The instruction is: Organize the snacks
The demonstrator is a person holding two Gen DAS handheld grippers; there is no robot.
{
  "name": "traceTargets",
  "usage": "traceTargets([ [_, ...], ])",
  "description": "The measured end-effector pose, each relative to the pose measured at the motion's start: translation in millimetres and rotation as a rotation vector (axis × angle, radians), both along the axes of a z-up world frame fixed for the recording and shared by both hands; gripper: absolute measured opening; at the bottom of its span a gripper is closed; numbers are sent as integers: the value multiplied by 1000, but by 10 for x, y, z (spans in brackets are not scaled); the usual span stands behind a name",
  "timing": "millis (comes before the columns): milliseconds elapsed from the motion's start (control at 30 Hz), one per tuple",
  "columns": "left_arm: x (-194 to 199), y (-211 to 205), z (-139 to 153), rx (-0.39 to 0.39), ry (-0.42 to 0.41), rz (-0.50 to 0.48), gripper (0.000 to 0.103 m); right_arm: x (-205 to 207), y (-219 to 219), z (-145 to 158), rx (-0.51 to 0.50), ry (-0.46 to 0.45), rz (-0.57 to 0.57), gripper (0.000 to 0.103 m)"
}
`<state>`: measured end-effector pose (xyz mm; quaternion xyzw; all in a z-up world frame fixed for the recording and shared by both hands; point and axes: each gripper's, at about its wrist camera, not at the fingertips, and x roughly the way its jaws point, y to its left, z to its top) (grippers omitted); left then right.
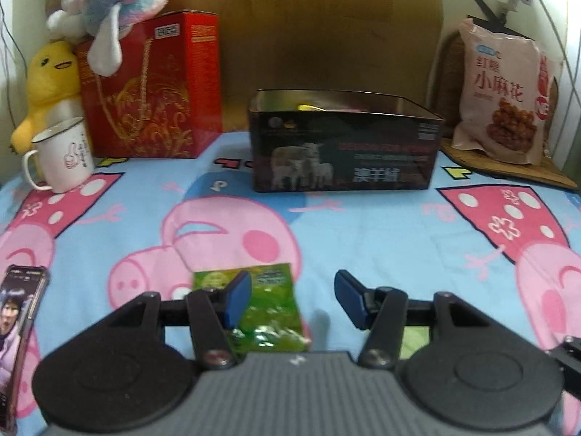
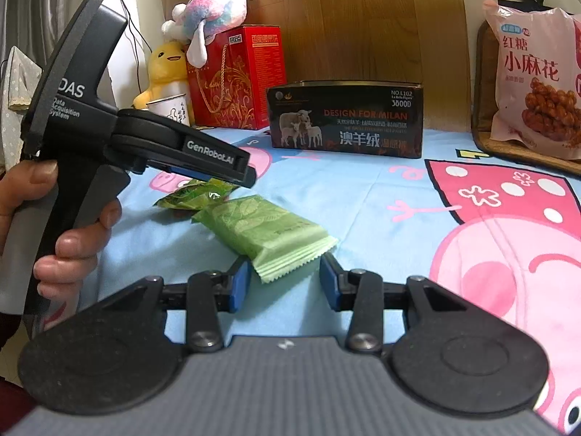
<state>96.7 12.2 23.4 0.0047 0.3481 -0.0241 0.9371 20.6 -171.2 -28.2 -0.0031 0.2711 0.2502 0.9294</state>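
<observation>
Now my left gripper [image 1: 292, 299] hangs spread above a dark green snack packet [image 1: 270, 312] on the cartoon bedsheet [image 1: 381, 239]; my right gripper [image 2: 285, 283] stands spread around a light green packet's [image 2: 268, 234] crimped end, pads apart from it.

Mug [image 1: 63, 156], plush toys [image 1: 120, 3], probably phone [image 1: 20, 309]

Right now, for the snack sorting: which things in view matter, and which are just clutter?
Job:
- shiny green packet, under the left gripper
- pale green packet, its end between the right gripper fingers
- open dark box
- pink snack bag, likely

Clutter:
- mug
- red gift bag
- yellow plush
- pink plush
- phone
</observation>
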Motion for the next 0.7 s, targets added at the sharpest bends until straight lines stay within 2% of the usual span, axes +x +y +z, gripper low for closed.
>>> traceTargets([
  [300,32,139,-33,56,-23,58,52,-4,-9,3,-3,-2,2,45],
  [700,65,257,-79,75,-21,101,52,-8,-19,2,1,-6,-25,45],
])
